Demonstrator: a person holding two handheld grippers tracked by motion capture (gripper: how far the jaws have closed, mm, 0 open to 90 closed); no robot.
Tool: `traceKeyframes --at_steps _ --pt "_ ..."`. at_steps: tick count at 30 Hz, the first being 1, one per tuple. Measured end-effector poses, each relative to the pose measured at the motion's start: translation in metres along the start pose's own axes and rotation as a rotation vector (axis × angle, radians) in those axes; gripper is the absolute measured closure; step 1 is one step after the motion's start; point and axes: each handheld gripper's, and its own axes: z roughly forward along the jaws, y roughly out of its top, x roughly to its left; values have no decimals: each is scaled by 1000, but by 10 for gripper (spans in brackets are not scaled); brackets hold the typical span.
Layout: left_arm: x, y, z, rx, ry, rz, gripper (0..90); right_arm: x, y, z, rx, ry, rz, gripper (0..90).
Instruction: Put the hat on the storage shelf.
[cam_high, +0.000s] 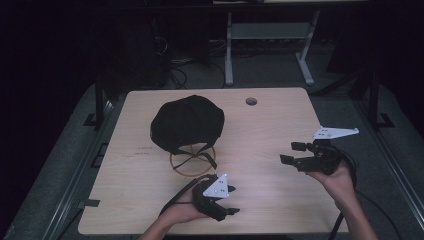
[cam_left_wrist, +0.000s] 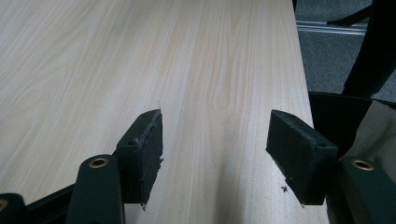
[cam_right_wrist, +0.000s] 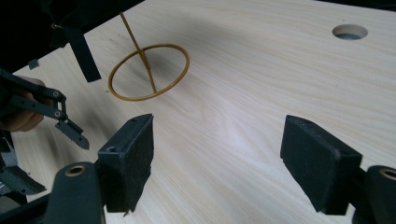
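Nearest the high camera, the left gripper (cam_high: 224, 202) sits low over the tabletop's (cam_high: 280, 125) near edge, jaws apart with bare wood between them. Off to the right, the right gripper (cam_high: 294, 152) hangs above the tabletop, jaws likewise apart and holding nothing. Between and beyond them, a black cap (cam_high: 187, 124) rests on a wire stand (cam_high: 193, 162) with a ring base, well apart from both grippers.

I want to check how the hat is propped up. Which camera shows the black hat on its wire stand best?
The high view: the whole black fabric hat sits on its thin gold wire ring stand, straps dangling. The right gripper view catches just the stand's ring and one strap; the left gripper view looks at bare light wooden table.
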Motion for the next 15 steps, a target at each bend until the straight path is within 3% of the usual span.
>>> traceKeyframes --at_steps 15 --pt "-1 -1 1 6 -4 1 359 0 -22 -1 20 -7 20 249"
